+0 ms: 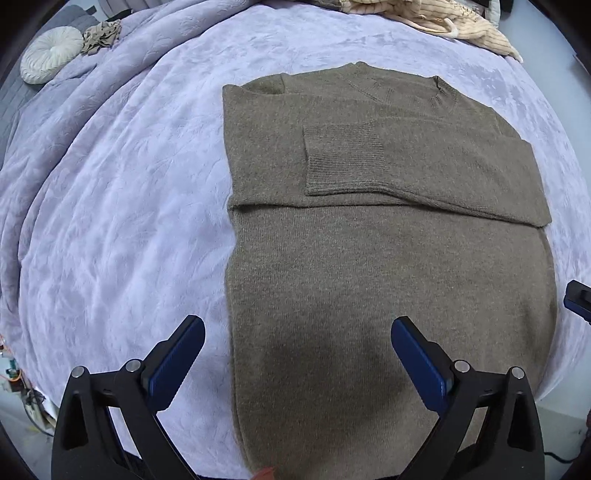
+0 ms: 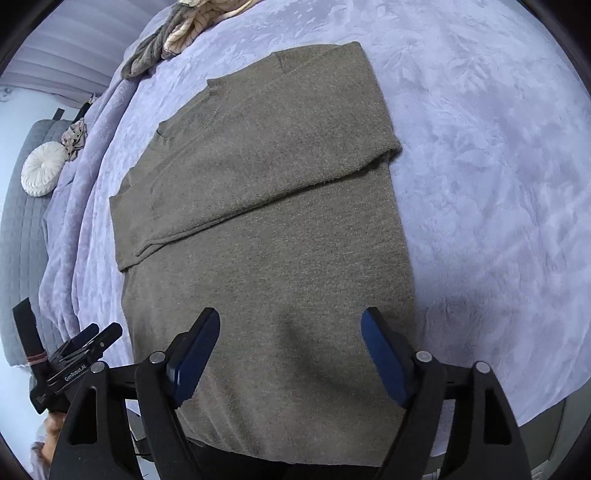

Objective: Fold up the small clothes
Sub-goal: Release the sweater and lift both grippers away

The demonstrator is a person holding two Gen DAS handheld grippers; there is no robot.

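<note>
Parted tongs [image 1: 297, 350] over sweater [image 1: 388, 229]

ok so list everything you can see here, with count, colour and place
sweater: one, olive brown, flat mid-bed, both sleeves folded across the chest
blanket: one, lilac, covering the bed
round cushion: one, cream, far left corner
crumpled cloth: one, tan, beside the cushion
striped garment: one, cream, far edge of the bed
grey quilt: one, left of the blanket
left gripper: black with blue pads, open, above the hem
right gripper: same, open, above the hem
</note>
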